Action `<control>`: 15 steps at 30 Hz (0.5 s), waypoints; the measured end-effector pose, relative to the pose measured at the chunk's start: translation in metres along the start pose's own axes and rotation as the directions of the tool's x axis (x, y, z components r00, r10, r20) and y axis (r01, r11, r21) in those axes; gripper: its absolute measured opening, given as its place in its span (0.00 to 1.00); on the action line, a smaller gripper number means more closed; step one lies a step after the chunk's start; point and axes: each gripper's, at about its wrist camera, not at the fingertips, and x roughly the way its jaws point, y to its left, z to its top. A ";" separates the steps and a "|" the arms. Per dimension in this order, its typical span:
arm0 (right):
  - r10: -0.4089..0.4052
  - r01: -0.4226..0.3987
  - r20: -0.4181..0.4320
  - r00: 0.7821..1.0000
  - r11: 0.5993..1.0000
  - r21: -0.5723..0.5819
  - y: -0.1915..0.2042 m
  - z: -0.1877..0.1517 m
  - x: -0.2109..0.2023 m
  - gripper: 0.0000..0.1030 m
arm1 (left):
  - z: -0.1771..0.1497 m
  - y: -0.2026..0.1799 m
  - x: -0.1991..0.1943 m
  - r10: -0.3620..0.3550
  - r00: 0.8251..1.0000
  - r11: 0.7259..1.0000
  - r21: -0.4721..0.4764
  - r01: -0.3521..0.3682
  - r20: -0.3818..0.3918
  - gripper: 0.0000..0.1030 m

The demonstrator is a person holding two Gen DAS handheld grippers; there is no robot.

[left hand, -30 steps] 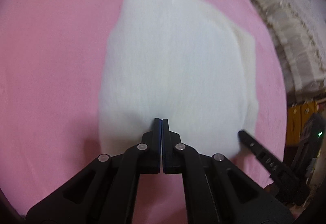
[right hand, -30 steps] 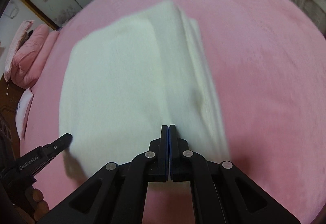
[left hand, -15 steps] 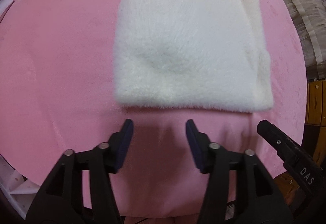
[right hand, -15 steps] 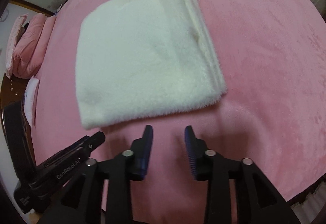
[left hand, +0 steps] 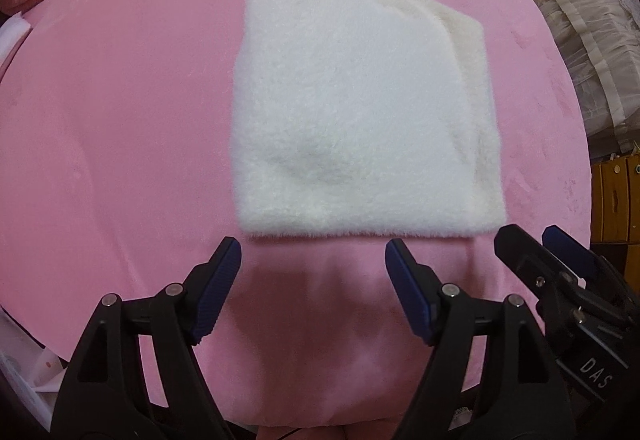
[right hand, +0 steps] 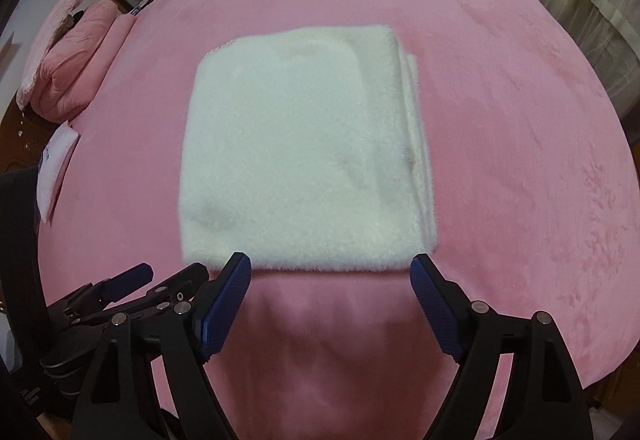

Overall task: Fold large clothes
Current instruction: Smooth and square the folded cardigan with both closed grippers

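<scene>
Moments after release, the left gripper (left hand: 312, 260) hangs above the pink bedspread (left hand: 120, 100), its blue-padded jaws spreading wider with nothing between them; a second ago they were pinched shut on the near edge of the white fleece garment (left hand: 360, 120). Centre frame, that garment lies folded into a compact, squarish bundle, flat on the bed, its stacked layers showing along the right side. To the right, the right gripper (right hand: 332, 276) has likewise let go and lifted clear, jaws still opening and empty, just short of the bundle's near edge. Pink pillows (right hand: 76, 56) sit at the far left of the bed. With both claws off the cloth, the fold appears complete.
</scene>
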 end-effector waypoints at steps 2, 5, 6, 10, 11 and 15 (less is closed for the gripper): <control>0.006 -0.006 -0.005 1.000 1.000 0.013 -0.001 0.000 0.007 0.81 | 0.002 0.000 -0.001 -0.006 1.000 1.000 -0.006 0.006 0.000 0.70; 0.011 -0.011 -0.009 1.000 1.000 0.024 -0.003 0.004 0.013 0.81 | 0.006 -0.001 0.002 -0.003 1.000 1.000 -0.003 0.003 0.002 0.70; 0.011 -0.011 -0.010 1.000 1.000 0.023 -0.003 0.004 0.013 0.81 | 0.006 -0.001 0.000 0.003 1.000 1.000 0.001 -0.003 0.004 0.70; 0.015 -0.014 -0.016 1.000 1.000 0.025 -0.005 0.008 0.025 0.81 | 0.007 -0.005 -0.002 0.024 1.000 0.999 0.022 -0.024 0.015 0.70; 0.017 -0.016 -0.017 1.000 0.999 0.028 -0.006 0.008 0.025 0.81 | 0.007 -0.005 -0.002 0.023 1.000 1.000 0.020 -0.023 0.017 0.70; 0.019 -0.019 -0.015 1.000 0.999 0.033 -0.003 0.010 0.027 0.81 | 0.010 -0.007 -0.004 0.038 0.999 0.999 0.025 -0.039 0.025 0.70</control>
